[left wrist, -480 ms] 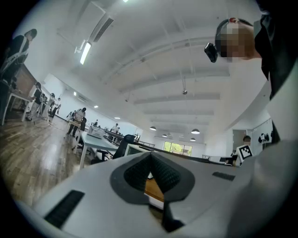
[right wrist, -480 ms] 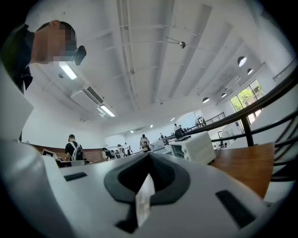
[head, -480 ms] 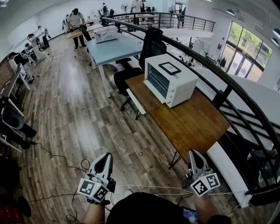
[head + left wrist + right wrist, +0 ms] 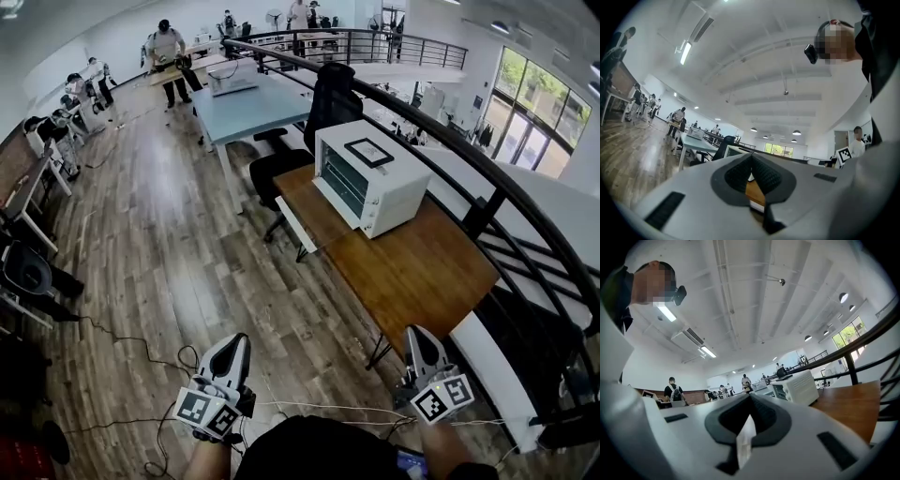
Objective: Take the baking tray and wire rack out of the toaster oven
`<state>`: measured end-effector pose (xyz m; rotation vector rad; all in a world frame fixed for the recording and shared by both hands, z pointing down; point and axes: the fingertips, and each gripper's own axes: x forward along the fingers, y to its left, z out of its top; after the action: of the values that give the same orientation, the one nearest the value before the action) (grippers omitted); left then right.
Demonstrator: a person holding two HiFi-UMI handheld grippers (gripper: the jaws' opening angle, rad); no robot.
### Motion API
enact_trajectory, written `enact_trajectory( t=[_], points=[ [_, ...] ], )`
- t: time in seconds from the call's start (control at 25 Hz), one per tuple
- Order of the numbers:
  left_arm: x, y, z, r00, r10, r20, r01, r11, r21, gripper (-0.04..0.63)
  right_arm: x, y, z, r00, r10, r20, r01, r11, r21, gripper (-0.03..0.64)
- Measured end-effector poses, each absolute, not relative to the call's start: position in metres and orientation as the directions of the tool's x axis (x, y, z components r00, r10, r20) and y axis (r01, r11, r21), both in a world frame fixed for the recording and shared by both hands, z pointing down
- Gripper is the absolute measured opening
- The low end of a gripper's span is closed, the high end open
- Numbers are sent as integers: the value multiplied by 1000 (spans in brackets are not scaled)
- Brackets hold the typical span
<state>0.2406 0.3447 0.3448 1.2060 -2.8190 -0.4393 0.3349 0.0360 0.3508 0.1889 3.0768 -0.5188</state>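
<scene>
Two grippers sit low in the head view, the left gripper [image 4: 234,342] at lower left and the right gripper [image 4: 418,334] at lower right. Both are over the wood floor [image 4: 187,234], with jaws pressed together and nothing in them, well apart from the oven [image 4: 370,178]. That white oven stands right of centre in the upper half, on a brown table [image 4: 422,272], with its glass door shut. The tray and rack cannot be made out behind the glass. A black chair [image 4: 328,94] stands at the table's upper end, and a dark railing [image 4: 487,178] curves past on the right. In the left gripper view, the left gripper [image 4: 751,157] is clenched tip to tip and empty. The oven [image 4: 733,150] peeks out just above the jaws, left of centre, and the table [image 4: 754,190] shows brown through the gap under the pads. In the right gripper view, the right gripper [image 4: 750,397] is likewise closed on nothing. The oven [image 4: 797,387] sits right of centre on the table [image 4: 848,408], with the railing [image 4: 862,341] at far right.
</scene>
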Motion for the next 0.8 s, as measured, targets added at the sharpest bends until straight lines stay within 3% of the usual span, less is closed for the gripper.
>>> enact_trajectory(
  t=[0.24, 0.28, 0.36, 0.44, 0.72, 0.8],
  points=[
    [232, 342, 351, -708, -705, -50, -690, 674, 263, 14, 329, 33, 353, -992, 114, -57, 126, 929, -347, 0],
    [232, 341, 351, -711, -702, -49, -687, 678, 260, 22, 330, 34, 351, -990, 126, -61, 139, 932, -336, 29],
    [233, 339, 349, -713, -700, -48, -686, 681, 256, 190, 333, 37, 347, -986, 147, -72, 162, 941, -298, 194],
    [236, 337, 346, -716, -697, -50, -685, 685, 248, 243, 337, 39, 342, -986, 144, -82, 161, 951, -265, 253],
    [225, 312, 354, -724, -688, -49, -677, 696, 238, 327, 323, 27, 347, -986, 137, -93, 155, 963, -220, 378],
    [227, 308, 354, -725, -688, -42, -675, 697, 240, 328, 323, 24, 349, -986, 140, -94, 159, 959, -234, 382]
  ],
)
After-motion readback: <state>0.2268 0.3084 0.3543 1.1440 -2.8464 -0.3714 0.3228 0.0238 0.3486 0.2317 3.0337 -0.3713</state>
